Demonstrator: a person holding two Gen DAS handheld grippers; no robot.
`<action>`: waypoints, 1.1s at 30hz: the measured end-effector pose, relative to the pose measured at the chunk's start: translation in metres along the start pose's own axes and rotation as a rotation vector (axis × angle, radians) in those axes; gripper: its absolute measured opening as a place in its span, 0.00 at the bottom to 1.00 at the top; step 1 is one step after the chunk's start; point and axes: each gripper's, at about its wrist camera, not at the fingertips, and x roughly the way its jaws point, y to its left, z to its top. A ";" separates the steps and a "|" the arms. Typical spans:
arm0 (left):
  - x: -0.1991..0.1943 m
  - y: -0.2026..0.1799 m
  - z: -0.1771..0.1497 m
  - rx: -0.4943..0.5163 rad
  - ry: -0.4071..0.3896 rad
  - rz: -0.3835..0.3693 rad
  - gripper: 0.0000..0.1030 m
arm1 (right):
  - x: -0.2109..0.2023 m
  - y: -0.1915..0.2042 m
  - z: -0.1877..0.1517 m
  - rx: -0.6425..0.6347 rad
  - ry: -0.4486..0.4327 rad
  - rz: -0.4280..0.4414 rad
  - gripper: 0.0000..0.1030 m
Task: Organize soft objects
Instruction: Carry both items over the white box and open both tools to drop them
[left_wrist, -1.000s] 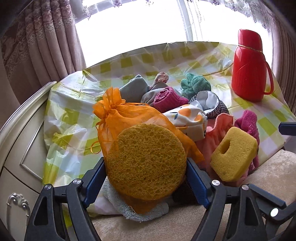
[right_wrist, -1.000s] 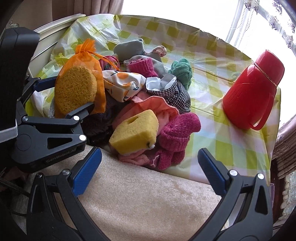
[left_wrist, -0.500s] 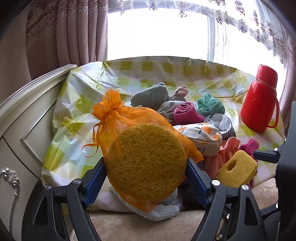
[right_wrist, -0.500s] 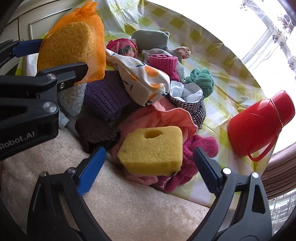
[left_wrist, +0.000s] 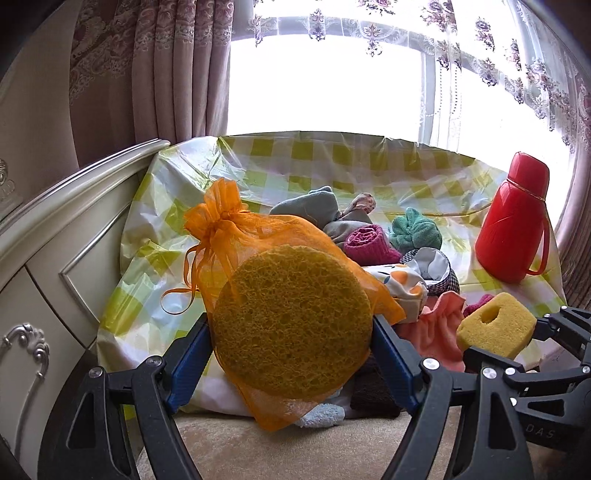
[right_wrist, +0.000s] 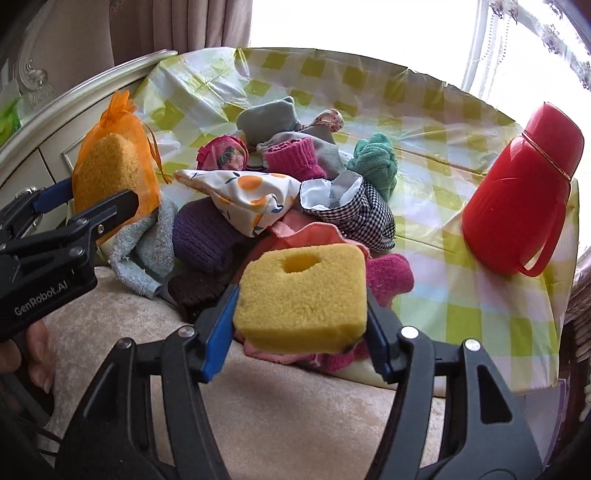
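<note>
My left gripper (left_wrist: 291, 354) is shut on an orange mesh bag (left_wrist: 266, 236) with a round yellow sponge (left_wrist: 291, 321) inside, held up above the pile; the bag also shows in the right wrist view (right_wrist: 114, 173). My right gripper (right_wrist: 301, 317) is shut on a square yellow sponge with a hole (right_wrist: 301, 295), lifted just above the pile; that sponge also shows in the left wrist view (left_wrist: 496, 326). A pile of soft items lies behind: orange-print pouch (right_wrist: 243, 195), checked pouch (right_wrist: 354, 214), pink sock (right_wrist: 295, 158), teal cloth (right_wrist: 375, 158), purple knit (right_wrist: 199, 236).
A red thermos jug (right_wrist: 517, 199) stands at the right on the green-checked plastic cloth (right_wrist: 424, 277). A beige cushion (right_wrist: 295, 406) lies in front. A cream carved cabinet (left_wrist: 48, 258) is at the left. Curtains and a bright window are behind.
My right gripper closed on the square yellow sponge and lifted it. My left gripper rose and drew back with the orange bag still held.
</note>
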 end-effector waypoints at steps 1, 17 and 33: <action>-0.003 -0.004 0.001 0.005 -0.004 -0.006 0.81 | -0.008 -0.006 -0.003 0.026 -0.011 0.007 0.63; -0.046 -0.138 0.004 0.253 -0.061 -0.248 0.81 | -0.088 -0.170 -0.078 0.410 -0.061 -0.174 0.63; -0.072 -0.294 -0.010 0.461 0.000 -0.624 0.81 | -0.143 -0.264 -0.126 0.562 -0.129 -0.390 0.70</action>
